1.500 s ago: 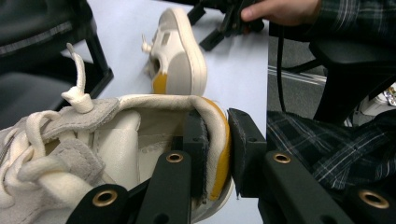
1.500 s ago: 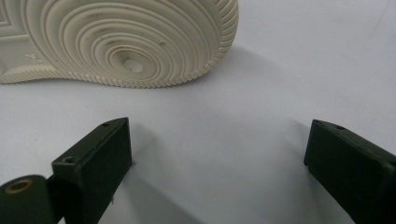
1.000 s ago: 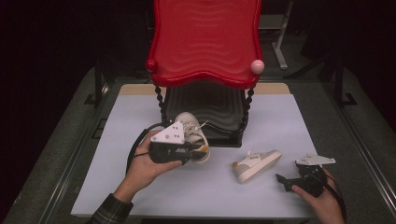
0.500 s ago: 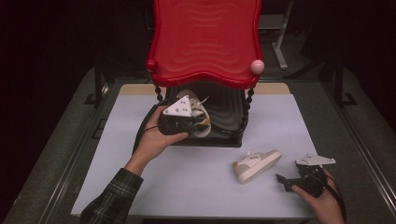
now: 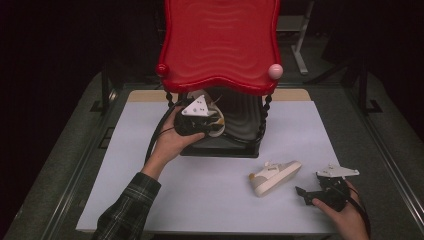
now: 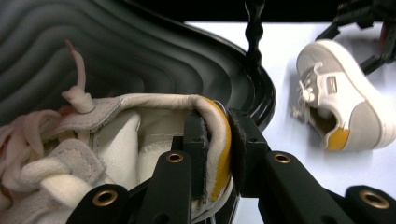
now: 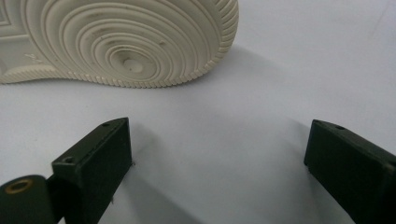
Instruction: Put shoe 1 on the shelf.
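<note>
A small rack has a red wavy top shelf (image 5: pixel 220 45) and a black ribbed lower shelf (image 5: pixel 245 120). My left gripper (image 5: pixel 212 124) is shut on the heel collar of a cream shoe (image 5: pixel 218 130), held at the lower shelf's left front. In the left gripper view the jaws (image 6: pixel 228 140) pinch the yellow-backed heel of that shoe (image 6: pixel 116 140) over the black shelf (image 6: pixel 140 46). A matching second shoe (image 5: pixel 275 176) lies on its side on the white table. My right gripper (image 5: pixel 309 187) rests open just right of it, its jaws (image 7: pixel 219 149) facing the shoe's sole (image 7: pixel 121 42).
The white table top (image 5: pixel 210 195) has free room in front of the rack and to its left. Beaded black posts (image 5: pixel 264 115) carry the red shelf. A pink knob (image 5: pixel 275 71) sits on its right corner. Dark frame rails run along both table sides.
My left gripper has carried the cream shoe from the table in front of the rack, away from me, to the black lower shelf. The right gripper and second shoe have not moved.
</note>
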A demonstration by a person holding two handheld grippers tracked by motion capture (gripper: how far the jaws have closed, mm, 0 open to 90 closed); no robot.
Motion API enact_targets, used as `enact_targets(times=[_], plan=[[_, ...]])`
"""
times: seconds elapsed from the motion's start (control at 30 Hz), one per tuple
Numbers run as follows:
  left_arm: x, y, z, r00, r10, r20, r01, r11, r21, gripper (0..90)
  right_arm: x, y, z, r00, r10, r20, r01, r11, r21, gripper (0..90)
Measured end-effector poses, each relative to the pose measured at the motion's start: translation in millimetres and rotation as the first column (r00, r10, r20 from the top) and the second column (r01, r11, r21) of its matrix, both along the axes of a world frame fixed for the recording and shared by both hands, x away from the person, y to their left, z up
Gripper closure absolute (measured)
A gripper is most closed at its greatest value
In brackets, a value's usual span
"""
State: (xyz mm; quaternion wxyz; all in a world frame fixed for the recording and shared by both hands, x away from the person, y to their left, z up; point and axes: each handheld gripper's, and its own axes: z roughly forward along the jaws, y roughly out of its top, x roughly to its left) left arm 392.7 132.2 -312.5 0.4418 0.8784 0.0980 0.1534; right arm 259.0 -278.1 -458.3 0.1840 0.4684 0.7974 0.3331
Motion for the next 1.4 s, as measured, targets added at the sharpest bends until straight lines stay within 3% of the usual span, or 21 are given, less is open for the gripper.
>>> enact_targets(times=[0.1, 0.17, 0.3, 0.47, 0.5, 0.6, 0.63, 0.73, 0.77, 0.8, 0.87, 1.0, 1.07, 1.2, 1.33, 1.4], plan=[[-0.8, 0.5, 0.3, 0.9998, 0.014, -0.012, -0.014, 0.9999, 0.0, 76.0, -0.1, 0.1, 0.0, 1.0, -0.001, 0.0, 0.001, 1.0, 0.0, 6.6], [-5.7, 3.1, 2.4, 0.9995, 0.031, 0.004, -0.031, 0.9995, 0.003, 69.3, -0.1, 0.0, 0.0, 1.0, 0.0, 0.001, 0.0, 1.0, 0.0, 6.6], [-18.1, 13.9, 8.6, 0.998, 0.061, 0.02, -0.059, 0.9968, -0.053, 60.9, -0.1, 0.1, 0.1, 1.0, -0.001, 0.0, 0.001, 1.0, -0.001, 6.6], [-35.5, 32.2, 14.1, 0.9932, 0.114, 0.024, -0.111, 0.9891, -0.097, 61.6, -0.4, -0.2, 0.5, 1.0, 0.0, 0.001, 0.0, 1.0, -0.001, 8.1], [-38.6, 36.1, 13.6, 0.9923, 0.122, 0.022, -0.119, 0.9879, -0.1, 63.3, -0.8, -0.4, 0.8, 1.0, 0.002, 0.004, -0.002, 1.0, 0.003, 10.6], [-47.1, 48.2, 10.0, 0.988, 0.155, -0.006, -0.154, 0.9818, -0.111, 71.7, -3.5, -3.1, 4.9, 0.9999, -0.002, 0.014, 0.002, 1.0, 0.013, 32.4], [-50.0, 53.6, 7.9, 0.9867, 0.162, -0.014, -0.162, 0.9807, -0.109, 75.4, -4.3, -4.3, 6.7, 0.9999, -0.006, 0.012, 0.006, 1.0, 0.009, 32.0], [-54.1, 63.3, 1.8, 0.984, 0.174, -0.037, -0.177, 0.9793, -0.098, 89.5, -8.6, -5.0, 20.1, 0.9992, -0.012, 0.038, 0.01, 0.999, 0.043, 47.2], [-54.7, 65.4, -0.4, 0.9815, 0.185, -0.051, -0.189, 0.9771, -0.098, 90.0, -11.0, 0.2, 33.9, 0.9978, 0.003, 0.066, -0.007, 0.998, 0.068, 59.8], [-55.2, 66.5, -2.1, 0.9787, 0.197, -0.059, -0.202, 0.9745, -0.098, 90.0, -11.0, 0.2, 33.9, 0.9978, 0.003, 0.066, -0.007, 0.998, 0.068, 59.8], [-54.9, 68.8, -5.9, 0.9742, 0.216, -0.064, -0.222, 0.9703, -0.096, 90.0, -12.2, 8.4, 46.2, 0.995, 0.026, 0.096, -0.035, 0.995, 0.09, 69.8], [-52.1, 69.4, -11.3, 0.9611, 0.272, -0.047, -0.275, 0.9574, -0.087, 90.0, -4.1, 35.6, 71.0, 0.9844, 0.109, 0.138, -0.131, 0.979, 0.157, 89.6], [-49.4, 68.4, -12.5, 0.9536, 0.298, -0.041, -0.301, 0.9501, -0.084, 90.0, 4.6, 50.8, 79.3, 0.9788, 0.147, 0.142, -0.173, 0.966, 0.193, 89.9], [-43.7, 64.6, -13.2, 0.9453, 0.324, -0.04, -0.326, 0.9407, -0.094, 90.0, 24.6, 84.3, 90.7, 0.9604, 0.221, 0.17, -0.252, 0.948, 0.194, 90.0], [-35.9, 59.4, -16.3, 0.9394, 0.339, -0.053, -0.342, 0.9356, -0.087, 90.0, 47.1, 123.3, 101.2, 0.9354, 0.289, 0.204, -0.323, 0.933, 0.158, 90.0], [-32.1, 56.8, -18.7, 0.9352, 0.349, -0.06, -0.353, 0.9318, -0.084, 90.0, 56.3, 137.2, 104.7, 0.9271, 0.308, 0.214, -0.342, 0.927, 0.15, 90.0]])
